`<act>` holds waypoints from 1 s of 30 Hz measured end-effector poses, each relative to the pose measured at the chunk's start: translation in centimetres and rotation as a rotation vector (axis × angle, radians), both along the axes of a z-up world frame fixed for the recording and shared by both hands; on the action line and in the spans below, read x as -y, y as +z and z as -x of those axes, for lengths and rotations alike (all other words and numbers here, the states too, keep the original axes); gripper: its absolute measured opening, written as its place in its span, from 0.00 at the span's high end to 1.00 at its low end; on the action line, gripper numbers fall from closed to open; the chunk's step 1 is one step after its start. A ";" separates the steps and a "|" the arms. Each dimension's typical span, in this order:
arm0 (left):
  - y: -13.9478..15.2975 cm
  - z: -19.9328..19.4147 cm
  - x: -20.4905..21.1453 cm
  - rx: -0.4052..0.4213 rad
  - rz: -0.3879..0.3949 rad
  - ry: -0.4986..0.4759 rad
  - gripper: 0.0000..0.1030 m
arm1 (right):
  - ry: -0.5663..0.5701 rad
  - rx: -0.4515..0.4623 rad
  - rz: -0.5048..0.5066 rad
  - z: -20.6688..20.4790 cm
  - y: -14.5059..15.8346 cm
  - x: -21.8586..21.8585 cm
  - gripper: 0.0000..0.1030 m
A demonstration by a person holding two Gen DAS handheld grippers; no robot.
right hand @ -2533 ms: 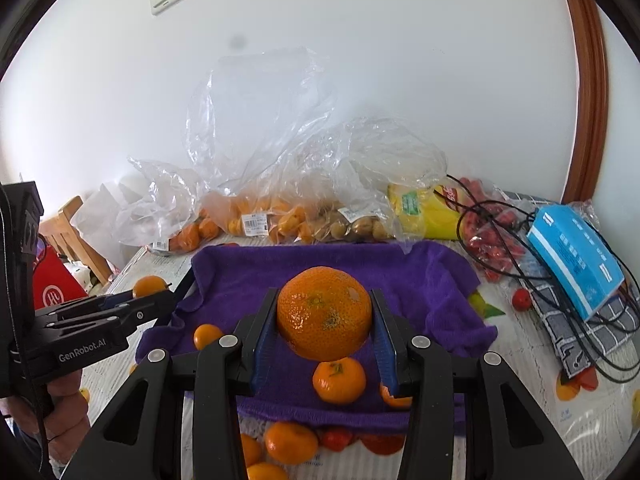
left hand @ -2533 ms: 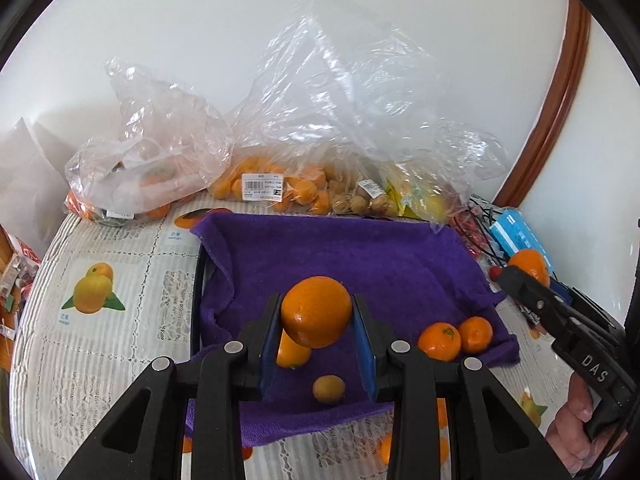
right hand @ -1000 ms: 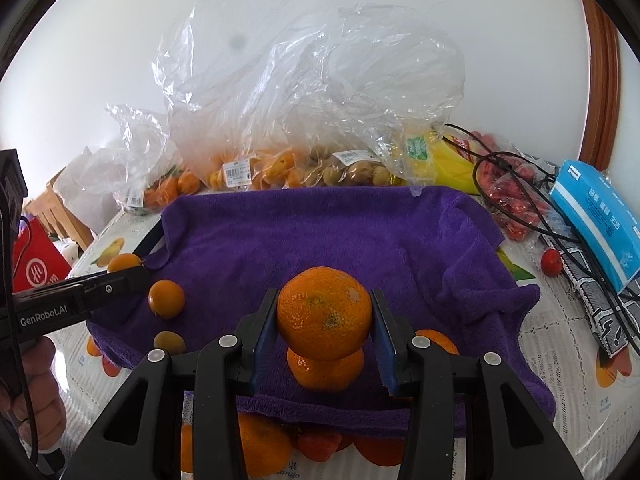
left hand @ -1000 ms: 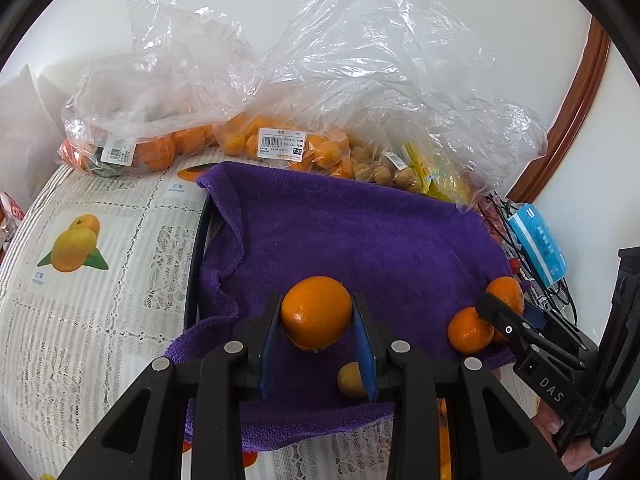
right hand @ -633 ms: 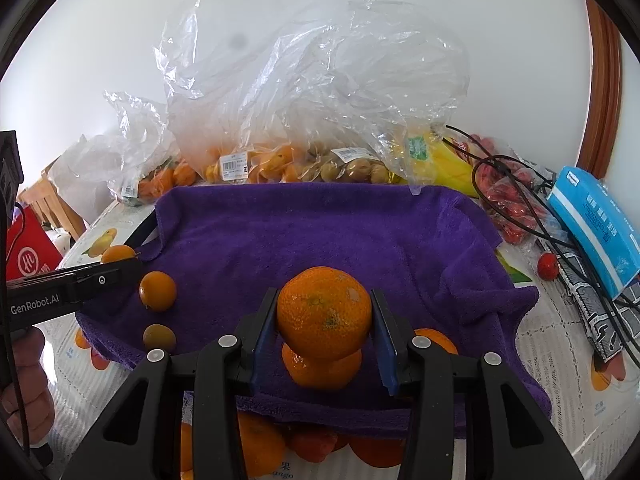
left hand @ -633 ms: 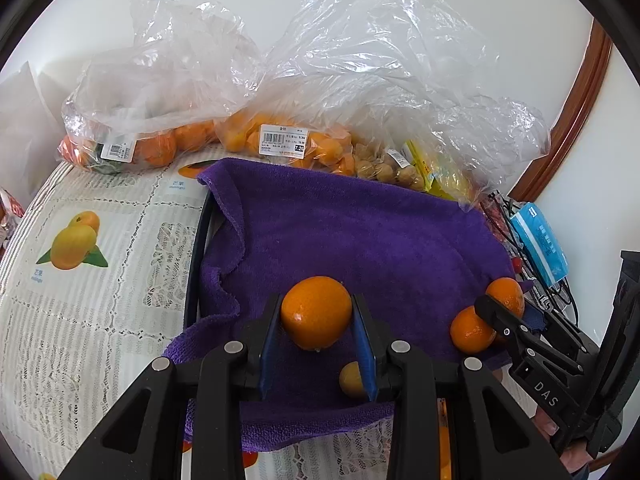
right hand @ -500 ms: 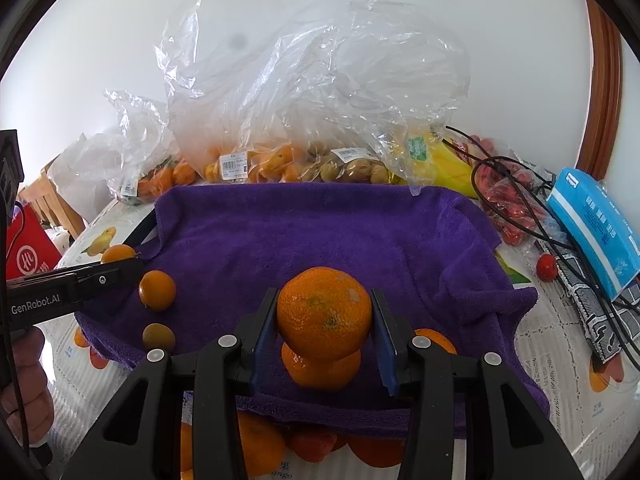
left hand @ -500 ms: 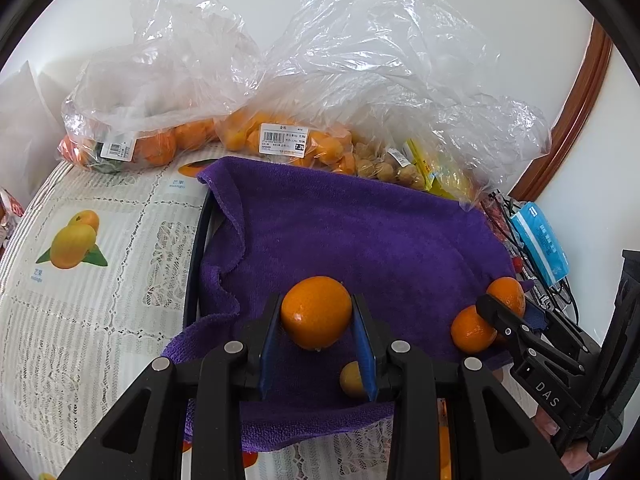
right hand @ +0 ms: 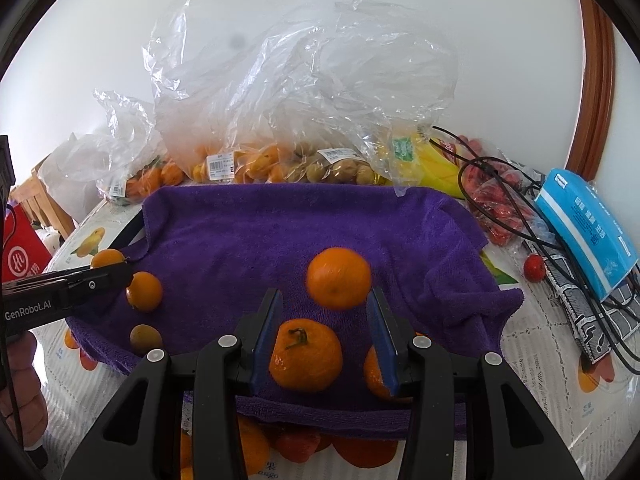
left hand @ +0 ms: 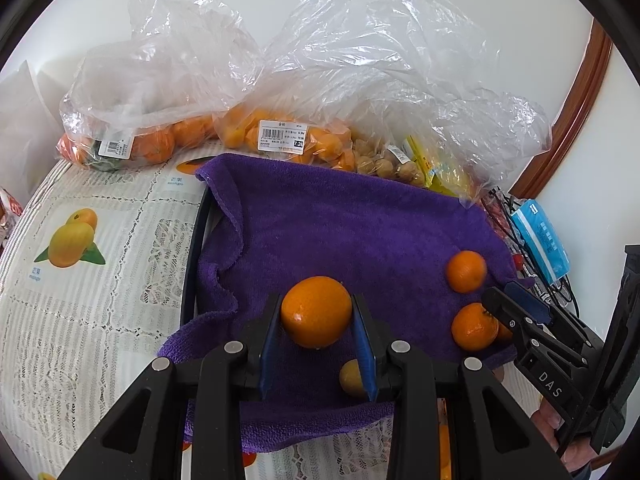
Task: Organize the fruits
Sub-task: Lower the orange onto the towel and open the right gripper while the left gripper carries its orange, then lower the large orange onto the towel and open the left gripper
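Between the blue pads of the left gripper (left hand: pixel 316 316) sits a held orange (left hand: pixel 316 312), round, glossy and finely dimpled, pinched on both flanks and lifted clear of the purple towel (left hand: pixel 340 232) over its near-left part. Just beneath the right pad lies a small dull-yellow fruit (left hand: pixel 352 376) on the cloth.

The right gripper (right hand: pixel 324 294) stands parted with nothing gripped. A loose orange (right hand: pixel 338 278), pebbly-skinned, lies on the towel just past its tips, and a stemmed mandarin (right hand: pixel 306 354) with a green-brown stalk lies below the gap, nearer. Another orange peeks from behind the right pad.

The towel is thick, fuzzy terry, rumpled at the edges, and is draped over a dark-rimmed tray on a lace-patterned tablecloth (left hand: pixel 100 300) printed with fruit. Along the far edge slump crinkled clear plastic bags (right hand: pixel 300 100) of oranges and brownish fruit with price labels. To the right lie a black cable (right hand: pixel 500 184), a blue pack (right hand: pixel 584 220) and a cherry tomato (right hand: pixel 534 267).
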State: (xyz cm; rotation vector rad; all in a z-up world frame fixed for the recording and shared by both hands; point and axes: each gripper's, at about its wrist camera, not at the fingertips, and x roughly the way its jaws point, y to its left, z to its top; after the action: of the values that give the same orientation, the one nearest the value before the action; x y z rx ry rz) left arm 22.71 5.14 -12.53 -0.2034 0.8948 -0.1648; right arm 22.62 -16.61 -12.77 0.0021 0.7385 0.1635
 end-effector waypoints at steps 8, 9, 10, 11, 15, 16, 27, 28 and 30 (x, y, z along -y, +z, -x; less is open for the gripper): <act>0.0 -0.1 0.0 -0.003 -0.001 -0.003 0.69 | 0.000 0.003 -0.004 0.1 0.1 0.1 0.57; -0.1 -0.1 0.0 -0.003 0.000 -0.003 0.69 | -0.001 0.003 -0.003 0.1 0.1 0.1 0.56; -0.1 -0.1 0.0 -0.003 0.002 -0.003 0.69 | -0.002 0.003 -0.004 0.2 0.1 0.1 0.55; -0.1 -0.1 0.0 -0.003 0.005 -0.003 0.69 | -0.003 0.004 -0.006 0.2 0.2 0.1 0.54; -0.3 0.1 0.3 -0.006 0.025 -0.013 0.69 | -0.008 0.005 -0.023 0.2 0.3 0.2 0.51; -0.4 0.1 0.5 -0.008 0.027 -0.018 0.69 | -0.010 0.005 -0.026 0.2 0.4 0.2 0.50; -0.6 0.5 1.6 0.023 -0.023 -0.039 0.69 | -0.015 0.013 -0.034 0.4 0.6 0.4 0.48; -0.6 0.5 1.6 0.022 -0.023 -0.039 0.69 | -0.015 0.013 -0.033 0.4 0.6 0.4 0.48; -0.6 0.4 1.6 0.023 -0.026 -0.038 0.69 | -0.014 0.013 -0.034 0.4 0.6 0.3 0.48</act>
State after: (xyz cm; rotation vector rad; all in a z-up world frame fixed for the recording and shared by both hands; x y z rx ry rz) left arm 22.27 3.50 -13.14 -0.1600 0.8780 -0.1905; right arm 22.18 -16.95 -12.15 0.0384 0.7229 0.1629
